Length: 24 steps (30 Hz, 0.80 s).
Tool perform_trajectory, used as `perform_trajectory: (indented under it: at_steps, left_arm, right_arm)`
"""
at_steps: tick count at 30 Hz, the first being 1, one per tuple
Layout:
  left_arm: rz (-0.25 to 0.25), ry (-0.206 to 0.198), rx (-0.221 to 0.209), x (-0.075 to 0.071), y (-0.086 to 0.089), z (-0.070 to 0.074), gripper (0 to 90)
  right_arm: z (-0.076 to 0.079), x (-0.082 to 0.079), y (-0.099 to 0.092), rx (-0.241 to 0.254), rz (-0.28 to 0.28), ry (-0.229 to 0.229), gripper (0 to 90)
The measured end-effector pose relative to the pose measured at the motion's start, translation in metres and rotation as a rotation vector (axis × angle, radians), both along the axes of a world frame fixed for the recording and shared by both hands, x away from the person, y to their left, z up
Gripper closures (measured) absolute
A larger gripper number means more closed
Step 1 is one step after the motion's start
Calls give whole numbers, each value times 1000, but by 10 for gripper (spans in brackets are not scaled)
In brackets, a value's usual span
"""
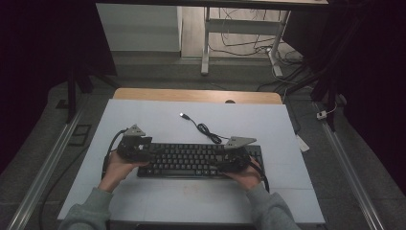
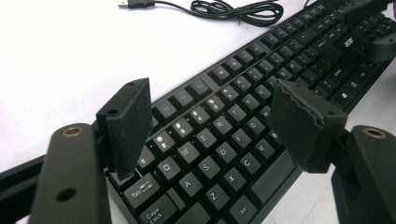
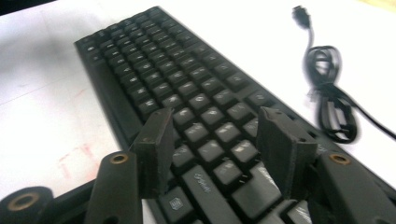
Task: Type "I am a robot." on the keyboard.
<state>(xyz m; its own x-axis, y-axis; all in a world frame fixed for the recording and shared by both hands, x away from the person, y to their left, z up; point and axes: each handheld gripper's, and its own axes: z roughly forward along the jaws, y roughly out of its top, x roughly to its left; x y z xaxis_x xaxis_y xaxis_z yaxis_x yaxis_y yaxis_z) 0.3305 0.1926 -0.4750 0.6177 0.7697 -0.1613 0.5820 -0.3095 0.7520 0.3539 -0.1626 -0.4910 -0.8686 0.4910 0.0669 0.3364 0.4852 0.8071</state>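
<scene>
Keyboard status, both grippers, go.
Left gripper open over the keyboard at its left end, nothing gripped. Right gripper open over its right end, nothing gripped. Coiled USB cable lies behind, clear of both.

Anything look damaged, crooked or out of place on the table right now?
Nothing stands out. The black keyboard lies flat and square on the white table, keys intact as far as visible; its black USB cable trails loosely bundled behind, unplugged.
</scene>
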Motion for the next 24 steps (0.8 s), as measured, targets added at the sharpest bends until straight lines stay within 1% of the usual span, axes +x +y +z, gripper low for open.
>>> perform_trajectory:
  at_steps: [3,5,8,9,10,12,15,19,24]
  left_arm:
    - [0,0,2,1,-1,0,298]
    - [-3,0,5,2,-2,-1,298]
    - [-10,3,7,3,-3,-1,297]
    - [-13,4,9,3,-4,-2,297]
    - [-15,5,11,3,-3,-2,296]
    - [-14,4,9,2,-3,-2,295]
    - [-15,-2,5,1,-1,0,296]
    - [-13,-3,6,0,1,0,296]
    - [-8,-4,3,0,1,0,296]
  right_arm:
    - [0,0,8,-15,27,10,576]
    - [-1,0,14,-18,49,26,676]
    - [-4,1,22,-42,76,38,832]
    - [-5,1,25,-50,82,39,878]
    - [-6,1,27,-60,90,42,897]
    - [-9,1,33,-94,99,32,898]
    - [-12,1,40,-109,110,36,898]
    - [-16,0,47,-137,114,28,898]
    - [-19,0,49,-148,114,31,898]
